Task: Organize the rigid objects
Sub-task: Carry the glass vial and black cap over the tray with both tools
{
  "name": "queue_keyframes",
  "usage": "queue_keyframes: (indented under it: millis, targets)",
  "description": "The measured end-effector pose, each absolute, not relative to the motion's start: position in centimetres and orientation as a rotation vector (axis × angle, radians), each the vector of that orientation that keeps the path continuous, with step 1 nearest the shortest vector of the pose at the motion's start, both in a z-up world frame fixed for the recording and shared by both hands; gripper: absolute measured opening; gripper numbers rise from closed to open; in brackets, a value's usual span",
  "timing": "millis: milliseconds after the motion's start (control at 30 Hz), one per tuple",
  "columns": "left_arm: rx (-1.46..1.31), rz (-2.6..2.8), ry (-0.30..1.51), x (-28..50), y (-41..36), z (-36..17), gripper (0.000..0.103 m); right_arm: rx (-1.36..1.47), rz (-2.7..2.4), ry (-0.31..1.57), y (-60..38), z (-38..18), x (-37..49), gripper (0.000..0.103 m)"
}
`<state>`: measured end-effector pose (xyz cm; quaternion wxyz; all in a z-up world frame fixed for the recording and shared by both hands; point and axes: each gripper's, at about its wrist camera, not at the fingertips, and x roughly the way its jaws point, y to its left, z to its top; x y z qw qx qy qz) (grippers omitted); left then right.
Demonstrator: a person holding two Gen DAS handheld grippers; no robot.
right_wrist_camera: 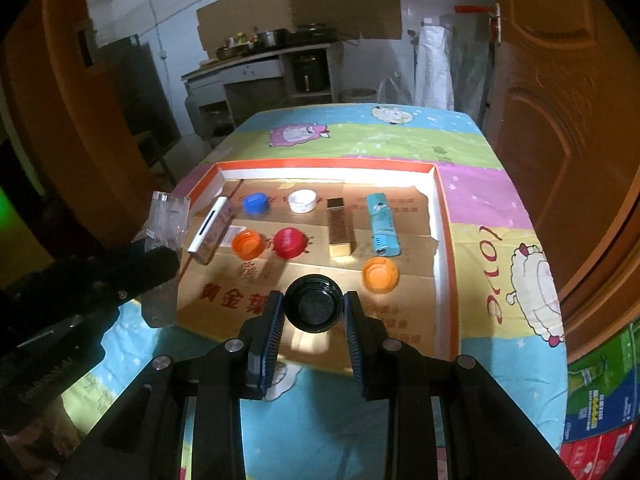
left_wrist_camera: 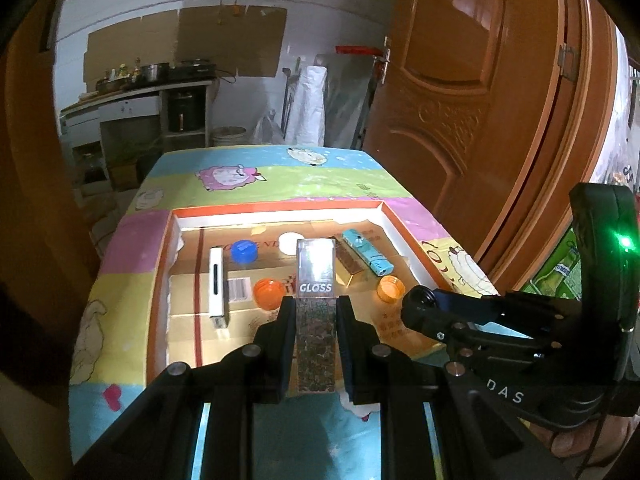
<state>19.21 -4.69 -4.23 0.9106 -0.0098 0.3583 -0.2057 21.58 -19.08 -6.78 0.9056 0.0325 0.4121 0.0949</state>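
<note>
Left wrist view: the left gripper [left_wrist_camera: 316, 312] clenches a clear lip-gloss box [left_wrist_camera: 315, 304] marked GLOSS, its speckled lower half pinched between both pads and its clear top jutting forward over the tray [left_wrist_camera: 276, 210]. The orange-rimmed tray, lined with cardboard, sits on a cartoon-sheep tablecloth [left_wrist_camera: 280, 184]. Inside it lie a white slim box [left_wrist_camera: 216, 280], a blue cap [left_wrist_camera: 244, 250], a white cap [left_wrist_camera: 291, 242], an orange cap [left_wrist_camera: 269, 292] just left of the held box, a gold box [left_wrist_camera: 349, 266], a teal box [left_wrist_camera: 367, 255] and a second orange cap [left_wrist_camera: 391, 289]. The right gripper enters at the right edge, a black cap [left_wrist_camera: 420, 300] at its tip.

Right wrist view: the right gripper [right_wrist_camera: 314, 312] grasps that black cap [right_wrist_camera: 314, 308], open side to the camera, held over the tray's [right_wrist_camera: 438, 200] near edge. This view uncovers a red cap [right_wrist_camera: 289, 242] beside the orange one [right_wrist_camera: 247, 243], which the gloss box hides from the other camera. The gloss box [right_wrist_camera: 166, 222] appears at far left in the left gripper, though dimness there blurs the fingers. The blue cap [right_wrist_camera: 255, 202], white cap [right_wrist_camera: 302, 201], gold box [right_wrist_camera: 340, 227], teal box [right_wrist_camera: 383, 224], white slim box [right_wrist_camera: 210, 224] and second orange cap [right_wrist_camera: 380, 274] show in neat rows.
</note>
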Motion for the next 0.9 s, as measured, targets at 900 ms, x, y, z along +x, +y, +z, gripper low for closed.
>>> queue_keyframes:
  millis: [900]
  targets:
    - [0.035,-0.507,0.916,23.3,-8.8,-9.6,0.020,0.079,0.169,0.951,-21.9,-11.0,25.0,0.031]
